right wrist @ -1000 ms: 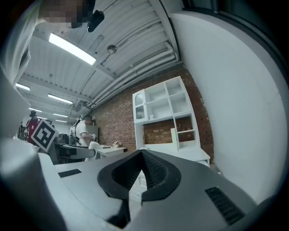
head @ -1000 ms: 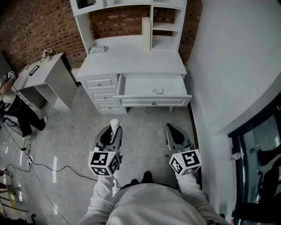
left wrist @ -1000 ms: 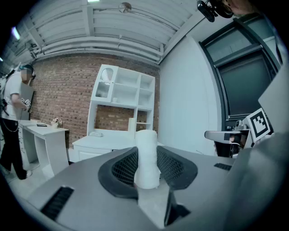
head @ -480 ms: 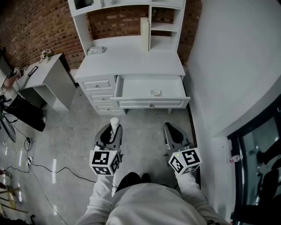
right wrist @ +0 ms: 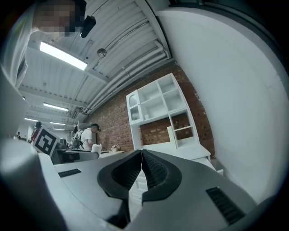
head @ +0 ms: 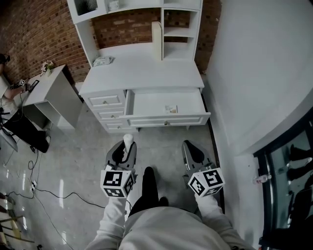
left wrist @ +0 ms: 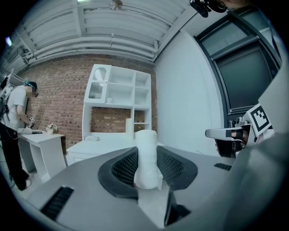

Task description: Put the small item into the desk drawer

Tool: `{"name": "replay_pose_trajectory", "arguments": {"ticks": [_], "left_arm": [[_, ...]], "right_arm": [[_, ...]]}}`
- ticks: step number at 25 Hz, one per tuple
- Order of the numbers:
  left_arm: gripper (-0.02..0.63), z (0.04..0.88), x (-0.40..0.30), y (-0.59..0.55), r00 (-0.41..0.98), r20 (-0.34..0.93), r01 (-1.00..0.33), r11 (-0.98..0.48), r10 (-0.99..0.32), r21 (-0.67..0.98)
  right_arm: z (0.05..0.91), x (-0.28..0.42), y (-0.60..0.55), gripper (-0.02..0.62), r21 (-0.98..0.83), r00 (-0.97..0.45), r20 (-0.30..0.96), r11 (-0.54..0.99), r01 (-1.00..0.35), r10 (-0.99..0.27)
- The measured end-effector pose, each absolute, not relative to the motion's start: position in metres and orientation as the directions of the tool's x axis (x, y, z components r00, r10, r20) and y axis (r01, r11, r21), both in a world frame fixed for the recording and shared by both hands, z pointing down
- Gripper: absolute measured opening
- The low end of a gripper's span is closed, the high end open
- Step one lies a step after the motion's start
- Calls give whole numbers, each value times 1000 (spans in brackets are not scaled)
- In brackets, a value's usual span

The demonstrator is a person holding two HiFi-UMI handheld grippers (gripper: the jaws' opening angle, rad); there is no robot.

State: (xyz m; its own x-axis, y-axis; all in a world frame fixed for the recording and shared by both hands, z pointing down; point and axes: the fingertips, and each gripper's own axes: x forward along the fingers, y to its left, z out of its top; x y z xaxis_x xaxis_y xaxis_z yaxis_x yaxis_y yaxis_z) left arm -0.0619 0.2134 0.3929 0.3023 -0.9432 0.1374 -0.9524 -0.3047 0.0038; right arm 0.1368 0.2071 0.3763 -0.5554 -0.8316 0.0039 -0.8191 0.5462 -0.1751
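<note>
My left gripper (head: pixel 128 144) is shut on a small white cylinder (head: pixel 127 139), which stands upright between the jaws (left wrist: pixel 146 159). It hovers over the floor in front of the white desk (head: pixel 146 68). The desk drawer (head: pixel 165 105) is pulled out, with a small card (head: pixel 171 109) lying inside. My right gripper (head: pixel 190 149) hangs beside the left one, below the drawer front, its jaws closed together with nothing between them (right wrist: pixel 142 170).
A stack of small closed drawers (head: pixel 106 102) sits left of the open one. A white hutch (head: pixel 137 14) rises at the desk's back. A small side table (head: pixel 46 88) stands to the left, a white wall (head: pixel 254 73) to the right. Cables (head: pixel 49 185) lie on the floor.
Both grippers have come a little closer to the desk, which now sits lower in the head view. A dark foot now shows between the arms.
</note>
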Motion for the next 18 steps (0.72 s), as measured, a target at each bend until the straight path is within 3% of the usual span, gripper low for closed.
{"name": "replay_pose_trajectory", "arguments": {"ticks": [18], "left_arm": [[137, 407, -103, 73, 293, 149, -956, -292, -944, 33]], "right_arm": [[390, 102, 68, 28, -160, -540, 33, 529, -834, -841]]}}
